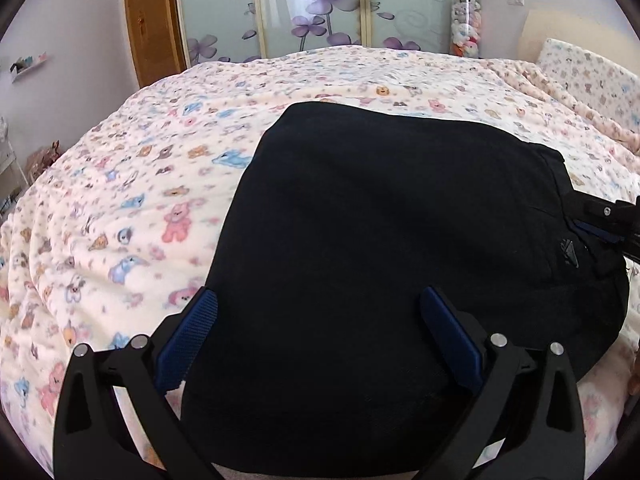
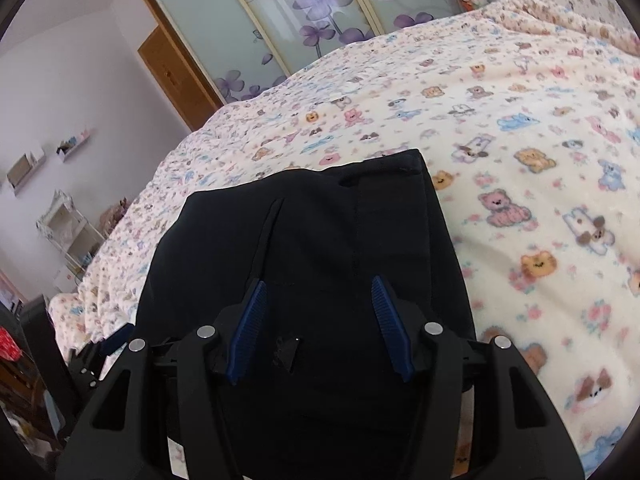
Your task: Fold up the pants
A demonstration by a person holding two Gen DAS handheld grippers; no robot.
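The black pants (image 1: 380,248) lie folded into a compact block on the bed's animal-print blanket (image 1: 132,200). My left gripper (image 1: 320,308) is open, its blue-padded fingers (image 1: 188,340) wide apart over the near left edge of the pants, holding nothing. The right gripper shows at the right edge of this view (image 1: 612,220), at the waistband end. In the right wrist view the pants (image 2: 320,232) fill the centre, with a pocket slit and the waistband at the far end. My right gripper (image 2: 320,300) is open just above the cloth, its fingers (image 2: 248,328) apart and empty.
The blanket (image 2: 540,160) spreads wide around the pants. A pillow (image 1: 592,76) lies at the bed's far right. A wardrobe with flowered glass doors (image 1: 312,8) and a wooden door (image 1: 152,28) stand behind the bed. Shelves (image 2: 68,228) stand left of the bed.
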